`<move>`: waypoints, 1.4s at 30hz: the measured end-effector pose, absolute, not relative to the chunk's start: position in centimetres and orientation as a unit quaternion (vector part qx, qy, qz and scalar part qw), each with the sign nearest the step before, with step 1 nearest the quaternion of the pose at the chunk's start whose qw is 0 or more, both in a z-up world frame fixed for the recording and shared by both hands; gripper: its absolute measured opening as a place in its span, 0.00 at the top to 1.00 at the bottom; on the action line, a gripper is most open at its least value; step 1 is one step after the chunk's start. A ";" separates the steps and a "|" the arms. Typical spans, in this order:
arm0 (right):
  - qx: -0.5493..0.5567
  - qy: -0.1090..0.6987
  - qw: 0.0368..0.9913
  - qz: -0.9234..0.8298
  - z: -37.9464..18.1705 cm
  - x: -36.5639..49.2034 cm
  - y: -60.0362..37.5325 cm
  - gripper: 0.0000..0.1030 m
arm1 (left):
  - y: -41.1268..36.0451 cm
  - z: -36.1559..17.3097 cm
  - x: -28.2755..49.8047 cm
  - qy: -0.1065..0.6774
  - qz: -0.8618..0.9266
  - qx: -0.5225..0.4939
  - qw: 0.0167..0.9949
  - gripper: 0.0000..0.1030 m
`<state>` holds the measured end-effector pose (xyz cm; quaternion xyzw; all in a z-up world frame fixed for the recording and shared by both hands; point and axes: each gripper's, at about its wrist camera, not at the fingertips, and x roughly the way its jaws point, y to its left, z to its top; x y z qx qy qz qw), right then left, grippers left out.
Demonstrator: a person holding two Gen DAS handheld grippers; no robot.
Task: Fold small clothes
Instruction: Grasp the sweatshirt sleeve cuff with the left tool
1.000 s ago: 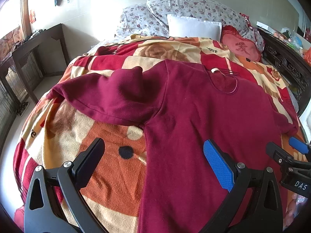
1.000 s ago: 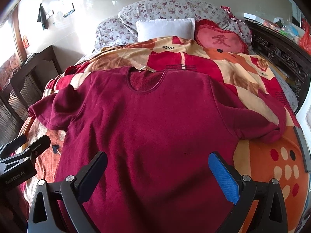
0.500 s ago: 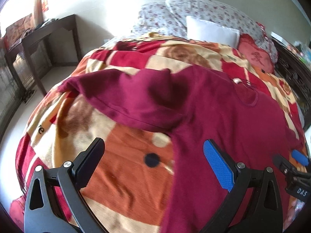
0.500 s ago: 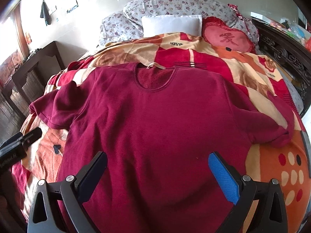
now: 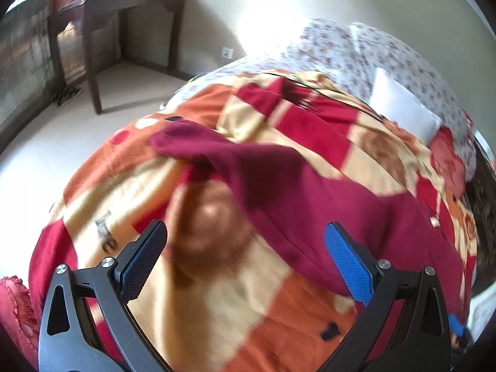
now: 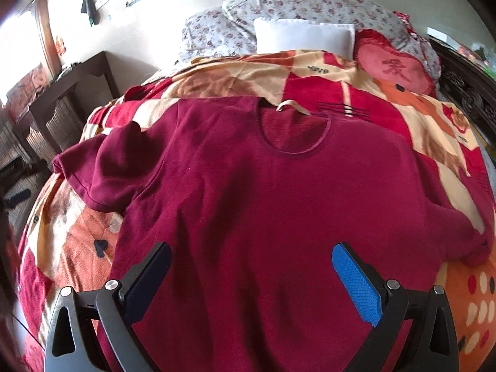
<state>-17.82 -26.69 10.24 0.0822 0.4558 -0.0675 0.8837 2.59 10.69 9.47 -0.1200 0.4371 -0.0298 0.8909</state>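
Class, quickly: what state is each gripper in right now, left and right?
Left gripper: open, jaws wide apart, holding nothing, above the blanket.
Right gripper: open, jaws wide apart, holding nothing, above the maroon shirt.

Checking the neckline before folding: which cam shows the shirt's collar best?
Right wrist: the maroon shirt lies flat, its round collar sharp and central. Left wrist is motion-blurred, showing mainly one sleeve; collar not visible.

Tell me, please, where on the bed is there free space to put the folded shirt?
Free blanket lies left of the shirt, under its left sleeve. More lies between the collar and the white pillow, and at the right below the other sleeve. The middle is covered by the shirt; the head end is crowded with pillows.
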 end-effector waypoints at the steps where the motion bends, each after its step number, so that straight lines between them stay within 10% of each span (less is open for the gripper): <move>1: 0.082 0.460 0.882 -0.067 10.0 -17.6 -26.6 0.00 | 11.3 9.4 3.1 0.436 -0.024 -0.126 0.891 0.01; 15: 0.096 0.484 0.869 -0.043 8.5 -16.3 -25.8 0.00 | 19.4 5.0 12.1 0.454 0.007 -0.314 0.834 0.10; 21: 0.094 0.485 0.869 -0.037 8.8 -16.0 -25.6 0.00 | 19.1 2.9 13.6 0.468 -0.001 -0.313 0.827 0.42; 24: 0.097 0.485 0.868 -0.037 8.8 -15.9 -25.7 0.01 | 18.8 2.8 13.7 0.470 -0.006 -0.303 0.829 0.87; 42: 0.169 0.446 0.875 -0.083 10.5 -18.8 -31.9 0.00 | -0.1 20.0 3.5 0.337 -0.280 -0.177 0.881 0.92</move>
